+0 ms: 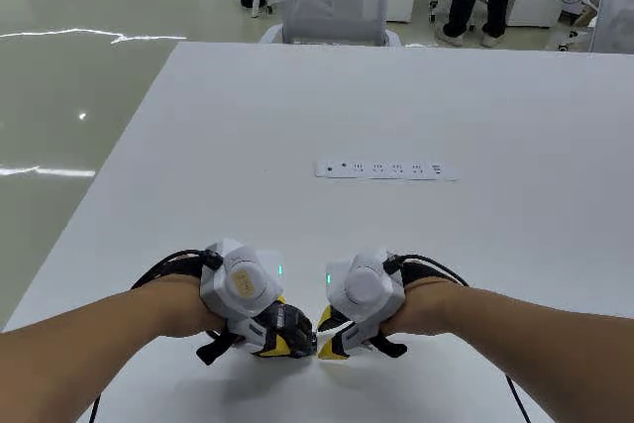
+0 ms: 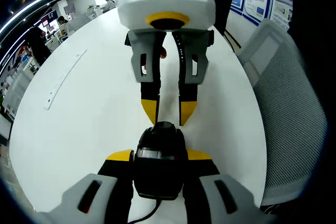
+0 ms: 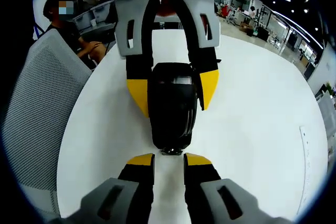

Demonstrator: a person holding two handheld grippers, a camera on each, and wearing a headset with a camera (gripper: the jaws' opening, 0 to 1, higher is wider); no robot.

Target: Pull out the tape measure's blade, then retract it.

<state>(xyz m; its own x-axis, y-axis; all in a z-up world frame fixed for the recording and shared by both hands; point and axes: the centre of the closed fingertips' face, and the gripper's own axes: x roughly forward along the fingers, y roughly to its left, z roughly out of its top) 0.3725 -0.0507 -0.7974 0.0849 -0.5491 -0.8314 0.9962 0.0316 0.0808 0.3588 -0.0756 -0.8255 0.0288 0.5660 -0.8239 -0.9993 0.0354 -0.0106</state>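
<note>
Presently the tape measure (image 1: 289, 329) is held at the near edge of the bench (image 1: 396, 96), at 6 o'clock in the head view. A white power strip (image 1: 386, 169) lies well apart from it, toward 12 o'clock. The left claw (image 2: 160, 155) is clamped on the black case, with one yellow-tipped jaw on each flank, as is seen in the left gripper view. The right claw (image 3: 168, 160) is set nose to nose with it. In the right gripper view the case stands at 12 o'clock and the blade's hook (image 3: 170, 151) sits just beyond the jaw tips. Those jaws are parted by a narrow gap with bare bench seen through it, so nothing is judged to be gripped by them yet. The blade is judged to be fully wound in.

The step in hand is taken to be the catching of the hook. It is done well if the right claw is advanced a touch toward 12 o'clock of its own view until the hook lies between the jaws. The claw is then to be closed squarely on the hook and not on the case mouth. The case should be pinched firmly and level by the left claw. The pull should be made straight along the blade's line, so that the blade is neither kinked nor twisted. A slipped hook is judged the chief risk, since the tab looks small and thin.
</note>
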